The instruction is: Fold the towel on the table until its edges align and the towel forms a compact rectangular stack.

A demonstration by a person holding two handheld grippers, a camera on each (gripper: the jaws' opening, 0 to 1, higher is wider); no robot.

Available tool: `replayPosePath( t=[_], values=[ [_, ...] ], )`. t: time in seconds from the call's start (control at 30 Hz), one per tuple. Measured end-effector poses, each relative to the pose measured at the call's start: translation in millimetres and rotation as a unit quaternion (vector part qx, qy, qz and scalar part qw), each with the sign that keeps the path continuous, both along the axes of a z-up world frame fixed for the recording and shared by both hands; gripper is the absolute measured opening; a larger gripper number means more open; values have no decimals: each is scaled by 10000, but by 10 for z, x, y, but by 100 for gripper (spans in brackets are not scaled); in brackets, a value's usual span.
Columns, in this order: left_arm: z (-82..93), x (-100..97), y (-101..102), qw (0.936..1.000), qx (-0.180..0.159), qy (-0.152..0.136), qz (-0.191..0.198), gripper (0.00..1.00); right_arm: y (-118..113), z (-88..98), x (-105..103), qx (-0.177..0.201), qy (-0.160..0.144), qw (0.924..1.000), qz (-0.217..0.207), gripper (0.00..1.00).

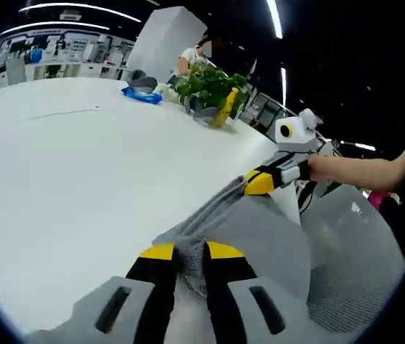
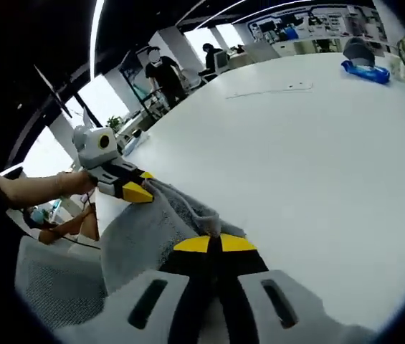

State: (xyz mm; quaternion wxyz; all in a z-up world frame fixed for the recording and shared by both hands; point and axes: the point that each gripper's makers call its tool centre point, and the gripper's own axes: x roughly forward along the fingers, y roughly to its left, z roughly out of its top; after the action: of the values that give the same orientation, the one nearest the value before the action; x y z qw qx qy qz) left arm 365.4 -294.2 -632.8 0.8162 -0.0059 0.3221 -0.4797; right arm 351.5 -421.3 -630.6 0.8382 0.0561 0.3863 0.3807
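A grey woven fabric towel [image 1: 259,236] is seen at the near edge of the broad white counter [image 1: 80,179], in the lower centre and lower right of the left gripper view, where it is draped over the counter's rim. The left hand-held gripper [image 1: 190,252], with black jaws and yellow tips, is shown at the bottom centre of that view; its jaws are drawn narrow and a bunched fold of the towel is pinched between them. The right hand-held gripper [image 1: 258,183] is seen at the right of centre in the same view, closed on another corner of the towel and held by a person's hand [image 1: 356,170]. In the right gripper view the towel [image 2: 145,229] is seen at the lower left, the right hand-held gripper [image 2: 214,244] is clamped on its edge at the bottom centre, and the left hand-held gripper [image 2: 137,190] is seen at the left, gripping the far corner. A green leafy potted plant [image 1: 206,86] and a flat blue package [image 1: 141,95] are placed at the far edge of the counter, in the upper centre of the left gripper view. A grey mesh chair back [image 1: 345,265] is visible at the lower right.
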Motion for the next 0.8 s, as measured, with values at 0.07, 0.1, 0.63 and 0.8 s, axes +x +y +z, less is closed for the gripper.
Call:
replayPosePath(
  t=[0.07, 0.1, 0.63, 0.8],
  values=[
    [-5, 43, 23, 9998, 98, -161, 120, 23, -19, 0, 23, -177, -198, 9996, -52, 0],
    [-4, 66, 40, 9992, 185, -294, 181, 26, -27, 6, 39, -358, -427, 9984, -10, 1],
    [362, -88, 76, 9887, 635, -1241, 546, 39, 69, 454, -102, -1211, -1583, 9799, -120, 12],
    [596, -482, -9, 9914, 312, -1256, 214, 39, 266, 480, -609, -662, -940, 9933, 100, 16]
  ],
)
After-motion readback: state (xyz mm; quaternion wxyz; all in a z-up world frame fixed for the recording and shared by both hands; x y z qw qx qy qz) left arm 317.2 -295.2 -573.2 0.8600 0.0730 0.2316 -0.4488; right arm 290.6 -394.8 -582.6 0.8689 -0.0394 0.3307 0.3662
